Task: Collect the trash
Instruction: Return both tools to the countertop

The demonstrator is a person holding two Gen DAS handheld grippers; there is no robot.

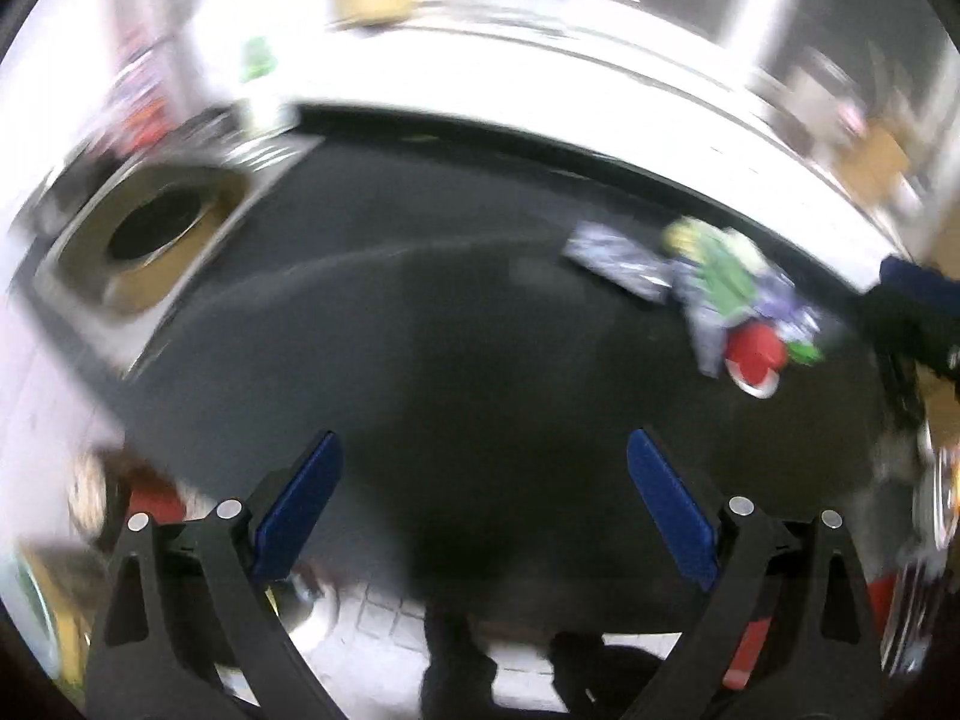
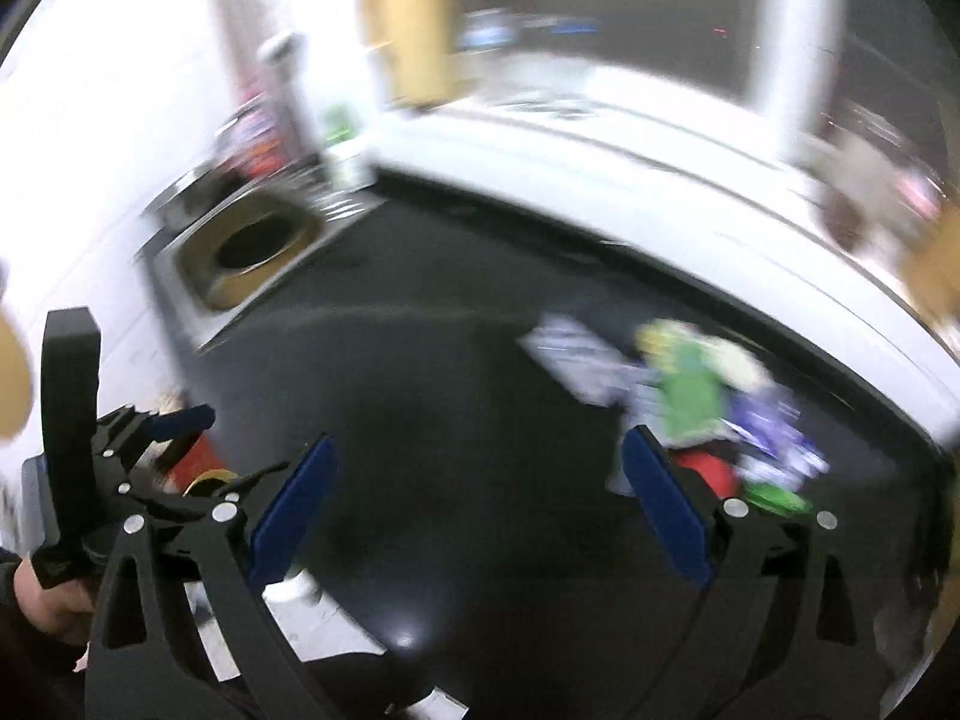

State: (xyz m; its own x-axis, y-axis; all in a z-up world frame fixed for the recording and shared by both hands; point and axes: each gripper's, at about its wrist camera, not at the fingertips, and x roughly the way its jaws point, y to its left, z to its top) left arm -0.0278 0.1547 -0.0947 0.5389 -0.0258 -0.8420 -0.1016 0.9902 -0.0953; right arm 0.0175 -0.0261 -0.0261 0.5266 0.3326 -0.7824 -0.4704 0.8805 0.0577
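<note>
A blurred pile of trash [image 1: 738, 300] lies on the dark countertop [image 1: 420, 312] at the right: green and purple wrappers, a flat silvery packet [image 1: 618, 261] and a red round piece [image 1: 753, 354]. My left gripper [image 1: 485, 435] hangs open above the bare counter, left of the pile, with nothing between its blue pads. My right gripper [image 2: 479, 435] is also open and holds nothing. Its right finger [image 2: 666, 510] overlaps the near edge of the trash pile [image 2: 690, 396] in the picture. The left gripper [image 2: 174, 438] shows at the lower left of the right wrist view, held by a hand [image 2: 42, 594].
A square metal-framed disposal hole [image 1: 162, 234] is set into the counter at the far left, also seen as the hole [image 2: 252, 252]. A white ledge [image 1: 540, 102] runs behind the counter. A tan box [image 2: 408, 30] and small items stand beyond. Both views are motion-blurred.
</note>
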